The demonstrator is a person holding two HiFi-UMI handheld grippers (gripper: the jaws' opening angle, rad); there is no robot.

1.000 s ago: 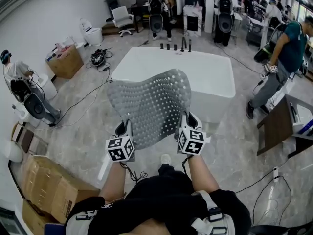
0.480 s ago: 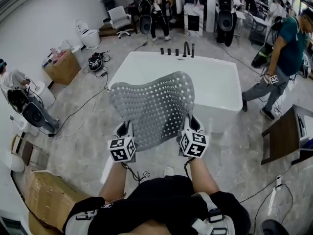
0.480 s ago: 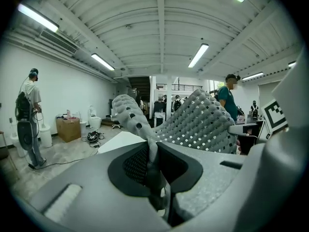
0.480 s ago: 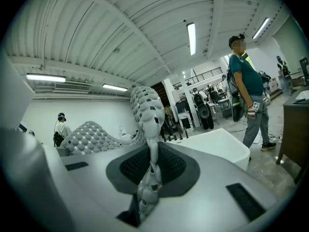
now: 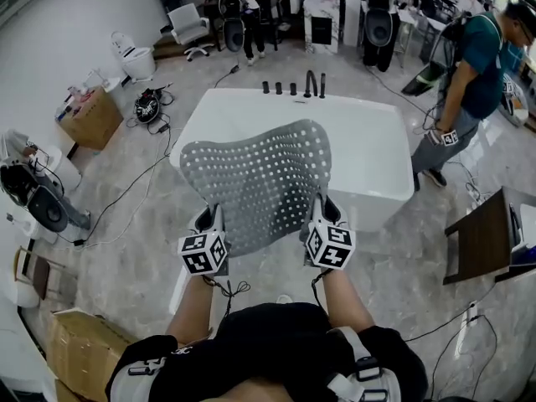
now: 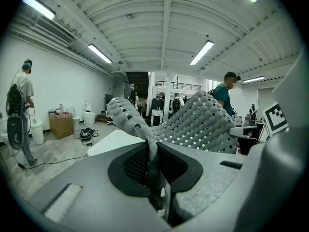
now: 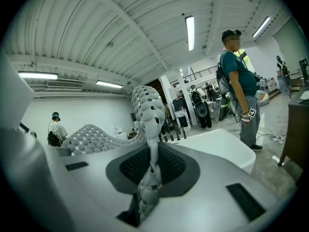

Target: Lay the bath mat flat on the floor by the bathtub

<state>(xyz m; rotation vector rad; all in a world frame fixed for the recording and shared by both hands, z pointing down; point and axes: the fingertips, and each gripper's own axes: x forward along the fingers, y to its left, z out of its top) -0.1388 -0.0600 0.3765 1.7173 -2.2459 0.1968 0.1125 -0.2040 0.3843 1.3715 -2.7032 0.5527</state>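
Jaws of the left tool (image 5: 213,222) stand nearly together, pinched on the near left corner of the bath mat (image 5: 260,182); the right tool (image 5: 323,212) grips the near right corner the same way. The grey perforated mat hangs in the air between them, curving up and away from the person, its far edge over the white bathtub (image 5: 360,141). The tub stands on the marble floor (image 5: 134,241) just ahead, with dark taps (image 5: 311,82) on its far rim. A person in a teal shirt (image 5: 477,65) stands near its right end.
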